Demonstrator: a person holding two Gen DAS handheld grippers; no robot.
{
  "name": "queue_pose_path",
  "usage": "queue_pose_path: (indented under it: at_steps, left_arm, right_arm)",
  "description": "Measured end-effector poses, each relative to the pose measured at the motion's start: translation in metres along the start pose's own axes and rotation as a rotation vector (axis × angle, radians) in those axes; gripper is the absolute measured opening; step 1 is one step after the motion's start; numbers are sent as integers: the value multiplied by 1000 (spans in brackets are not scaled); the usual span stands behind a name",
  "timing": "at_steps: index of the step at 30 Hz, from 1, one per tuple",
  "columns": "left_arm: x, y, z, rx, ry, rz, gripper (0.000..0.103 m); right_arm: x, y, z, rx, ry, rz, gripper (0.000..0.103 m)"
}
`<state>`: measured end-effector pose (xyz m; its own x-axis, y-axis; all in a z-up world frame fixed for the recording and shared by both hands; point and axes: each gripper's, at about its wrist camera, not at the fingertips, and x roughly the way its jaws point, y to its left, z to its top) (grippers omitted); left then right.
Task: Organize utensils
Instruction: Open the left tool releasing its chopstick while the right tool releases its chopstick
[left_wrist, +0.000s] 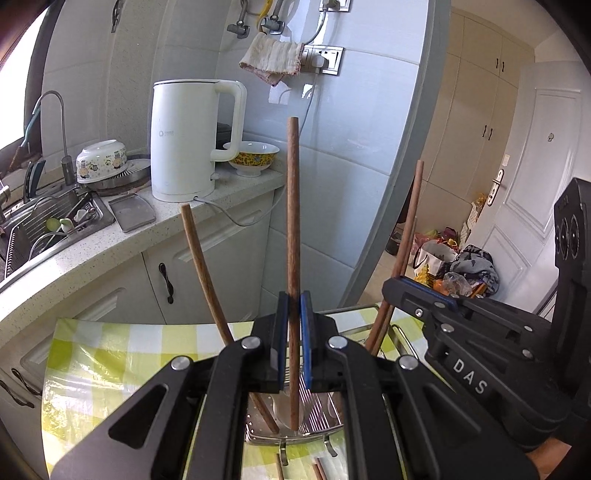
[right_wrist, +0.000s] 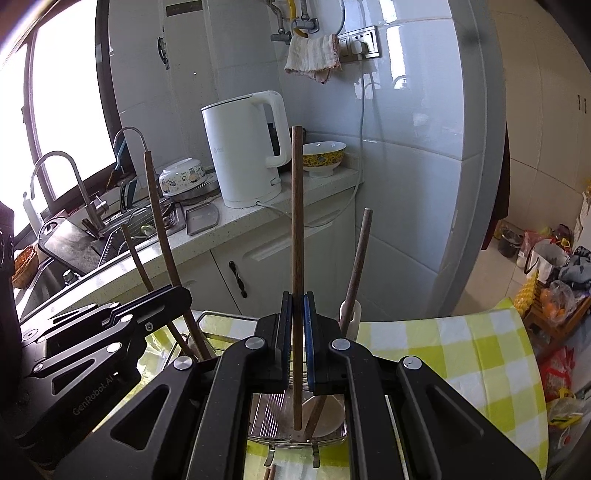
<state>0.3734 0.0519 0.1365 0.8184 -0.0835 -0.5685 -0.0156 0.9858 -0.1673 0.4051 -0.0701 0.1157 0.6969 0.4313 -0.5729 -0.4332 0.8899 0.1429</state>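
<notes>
My left gripper (left_wrist: 294, 306) is shut on a wooden chopstick (left_wrist: 293, 206) that stands upright, its lower end down in a metal wire holder (left_wrist: 295, 434). My right gripper (right_wrist: 297, 306) is shut on another upright wooden chopstick (right_wrist: 297, 221), its lower end in the wire holder (right_wrist: 295, 432) above a white spoon (right_wrist: 325, 410). More wooden sticks lean in the holder: one curved to the left (left_wrist: 201, 258), one to the right (left_wrist: 408, 236), and others in the right wrist view (right_wrist: 159, 236) (right_wrist: 356, 266). The right gripper shows at the right of the left wrist view (left_wrist: 421, 291); the left gripper shows at the left of the right wrist view (right_wrist: 162, 299).
The holder stands on a yellow-green checked cloth (left_wrist: 110, 350). Behind is a counter with a white kettle (left_wrist: 184, 140), a yellow-patterned bowl (left_wrist: 253, 157), an upturned bowl (left_wrist: 101, 158), a small tray (left_wrist: 131, 212) and a sink with a tap (left_wrist: 55, 221). Bags lie on the floor at the right (left_wrist: 454, 266).
</notes>
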Motion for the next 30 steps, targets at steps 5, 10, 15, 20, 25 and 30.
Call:
queue_pose_path:
  at_steps: [5,10,15,20,25,30]
  left_arm:
    - [10,1,-11,-6,39,3,7]
    - [12,5,-16,-26,62,5,22]
    - [-7,8,-18,-20,37,4,22]
    - [-37,13,-29,-37,8,7,23]
    - [-68,20,-60,-62,14,9,30]
    - [-86,29,-120,-84,80,22,31]
  right_arm:
    - [6,-1,-6,10,35,2,6]
    - [9,-3,-9,19,57,7,8]
    - [-7,-12,-13,41,37,3,19]
    - [-32,-24,-29,57,17,-22,34]
    - [-58,-35,-66,79,20,-56,52]
    - [-77,-34,-118,76,60,-70,63]
